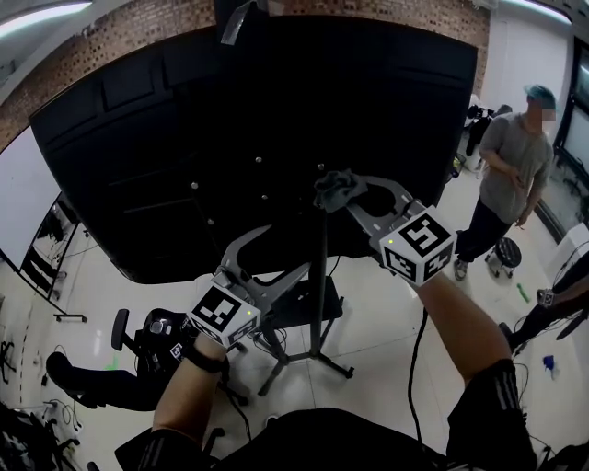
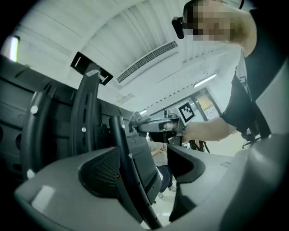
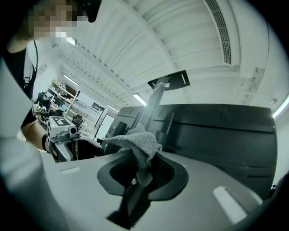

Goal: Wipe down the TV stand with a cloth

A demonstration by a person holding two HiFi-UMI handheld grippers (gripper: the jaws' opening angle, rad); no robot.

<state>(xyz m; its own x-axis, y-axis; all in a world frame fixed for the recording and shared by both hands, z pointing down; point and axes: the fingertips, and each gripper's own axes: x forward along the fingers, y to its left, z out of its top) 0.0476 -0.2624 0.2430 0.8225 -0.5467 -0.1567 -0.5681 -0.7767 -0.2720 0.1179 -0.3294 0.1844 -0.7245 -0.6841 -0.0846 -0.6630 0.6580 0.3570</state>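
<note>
Between right tongs [image 1: 344, 195], one cloth [image 3: 135, 138].

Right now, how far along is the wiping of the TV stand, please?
Done: nothing I can tell. In hand: the right gripper clamps the grey cloth by the top of the stand pole; the left gripper is open around it lower down. Left: pole and legs.

The crumpled terry cloth [image 3: 137, 140] is grey. The broad television back [image 1: 184, 138] and its thin metal stand pole [image 1: 321, 285] seem black, the brick wall [image 1: 138, 23] behind reddish-brown.
</note>
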